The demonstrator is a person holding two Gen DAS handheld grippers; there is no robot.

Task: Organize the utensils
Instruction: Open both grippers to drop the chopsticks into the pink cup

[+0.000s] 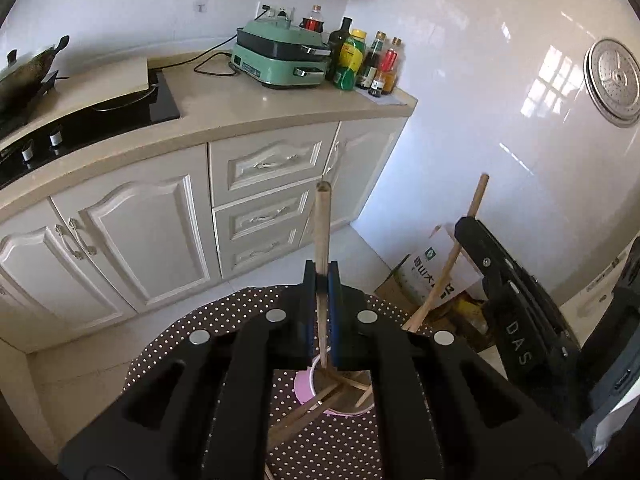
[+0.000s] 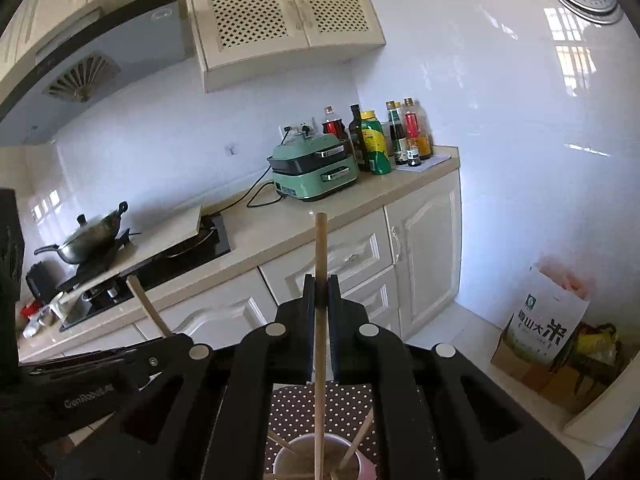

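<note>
My left gripper (image 1: 322, 280) is shut on a wooden chopstick (image 1: 322, 236) that stands nearly upright, its lower end reaching into a pink cup (image 1: 306, 386) on the dotted tablecloth (image 1: 208, 320). Several more chopsticks (image 1: 320, 400) lean in that cup. My right gripper (image 2: 321, 292) is shut on another wooden chopstick (image 2: 320, 248), whose lower end also dips into the pink cup (image 2: 366, 462). In the left wrist view the right gripper's body (image 1: 516, 304) shows at the right with its chopstick (image 1: 460, 248) slanting. In the right wrist view the left gripper's body (image 2: 100, 368) sits at the lower left.
A kitchen counter (image 1: 248, 108) with a green appliance (image 1: 280, 56), sauce bottles (image 1: 368, 62) and a black hob (image 1: 100, 120) runs behind. White cabinets (image 1: 160, 224) stand below. A rice bag in a cardboard box (image 2: 548, 332) rests on the floor by the tiled wall.
</note>
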